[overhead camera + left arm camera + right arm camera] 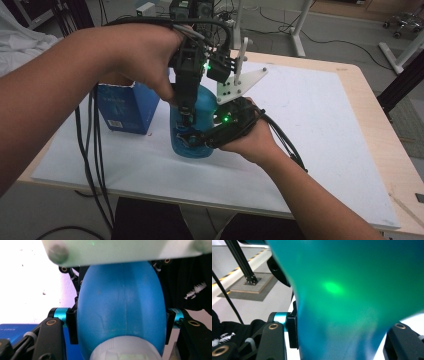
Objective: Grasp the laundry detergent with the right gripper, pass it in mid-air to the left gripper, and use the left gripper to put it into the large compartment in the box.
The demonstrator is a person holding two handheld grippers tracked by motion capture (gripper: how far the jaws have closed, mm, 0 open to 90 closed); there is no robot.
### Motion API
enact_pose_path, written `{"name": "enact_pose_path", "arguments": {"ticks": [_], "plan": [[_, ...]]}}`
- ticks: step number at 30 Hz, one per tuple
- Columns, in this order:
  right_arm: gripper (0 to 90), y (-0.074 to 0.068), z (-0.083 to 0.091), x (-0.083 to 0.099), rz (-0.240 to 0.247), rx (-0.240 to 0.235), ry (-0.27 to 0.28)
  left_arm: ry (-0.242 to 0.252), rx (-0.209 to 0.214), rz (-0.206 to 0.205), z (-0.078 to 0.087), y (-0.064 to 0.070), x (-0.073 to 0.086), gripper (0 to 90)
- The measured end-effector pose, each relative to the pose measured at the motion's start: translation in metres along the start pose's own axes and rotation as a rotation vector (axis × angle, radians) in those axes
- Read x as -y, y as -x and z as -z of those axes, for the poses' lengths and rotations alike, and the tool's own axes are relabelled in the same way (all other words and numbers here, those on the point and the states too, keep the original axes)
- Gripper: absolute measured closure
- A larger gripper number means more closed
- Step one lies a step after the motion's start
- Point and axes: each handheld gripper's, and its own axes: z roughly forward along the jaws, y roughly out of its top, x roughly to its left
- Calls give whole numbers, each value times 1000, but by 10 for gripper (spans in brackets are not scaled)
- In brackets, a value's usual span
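White sheeting covers the surface (320, 130), and near its front edge a blue bottle (195, 130) stands upright. Low on its side, the right claw (192, 139) is clamped on its body. From above, the left claw (186, 117) pinches the same bottle. Just behind sits a blue carton (125, 107), with floor cables beyond.

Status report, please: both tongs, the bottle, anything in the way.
Left tongs shut on bottle from above. Right tongs shut on it low, from the side. Bottle upright on table. Blue box close beside it.
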Motion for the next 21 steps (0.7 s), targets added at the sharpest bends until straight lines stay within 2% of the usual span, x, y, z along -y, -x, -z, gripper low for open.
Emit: {"name": "enact_pose_path", "arguments": {"ticks": [6,11,15,17,21], "plan": [[310,-1,9,2,-37,13,7,5,-2,10,5,-2,-1,386],[225,-2,27,4,-38,54,1,0,-2,27,9,-4,0,385],[196,-3,44,2,-36,69,-29,-3,-4,41,12,-5,2,385],[135,-3,52,1,-39,101,-55,-6,-8,51,14,-7,3,385],[134,-2,68,0,-37,120,-94,-11,-9,80,19,-11,5,385]]}}
